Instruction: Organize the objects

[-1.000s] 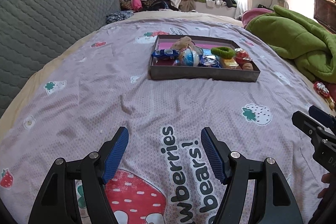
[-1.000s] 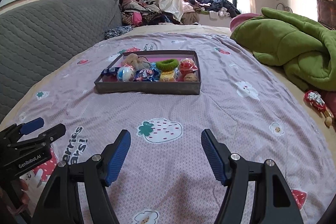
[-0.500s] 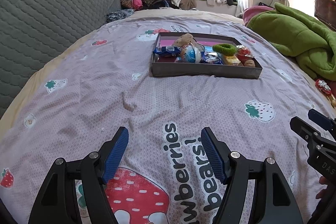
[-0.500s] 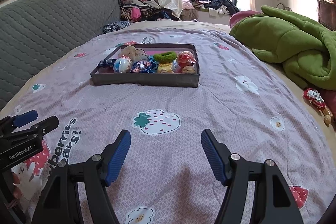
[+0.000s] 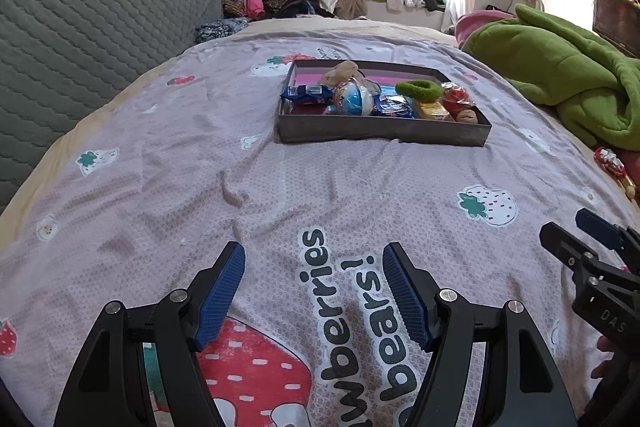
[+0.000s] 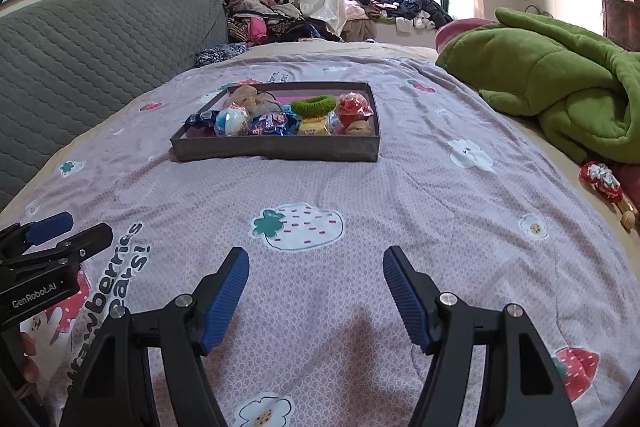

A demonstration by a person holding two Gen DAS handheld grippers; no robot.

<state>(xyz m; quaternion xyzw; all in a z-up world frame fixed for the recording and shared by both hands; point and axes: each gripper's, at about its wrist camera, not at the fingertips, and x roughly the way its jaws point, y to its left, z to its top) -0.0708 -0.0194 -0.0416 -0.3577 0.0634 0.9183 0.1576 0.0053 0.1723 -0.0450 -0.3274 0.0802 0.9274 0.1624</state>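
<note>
A shallow grey tray (image 5: pixel 384 135) (image 6: pixel 276 151) rests on the lilac strawberry bedspread, well ahead of both grippers. It holds several small items: a blue-and-white ball (image 5: pixel 354 99) (image 6: pixel 231 120), a green hair scrunchie (image 5: pixel 419 89) (image 6: pixel 313 103), snack packets (image 5: pixel 306 93) and a red wrapped sweet (image 6: pixel 354 105). My left gripper (image 5: pixel 314 267) hovers open and empty above the printed lettering. My right gripper (image 6: pixel 316 269) is open too, low over the bedspread near a strawberry print. Each gripper shows at the edge of the other's view.
A green blanket (image 6: pixel 560 87) is heaped on the right side of the bed. A red-and-white ornament (image 6: pixel 602 181) lies near the right edge. A grey quilted headboard (image 5: pixel 80 39) runs along the left. Clothes are piled under the window (image 6: pixel 280 19).
Both grippers have drawn back from the tray a little and tilted upward, so the tray sits slightly lower and farther in each view. Both stay open.
</note>
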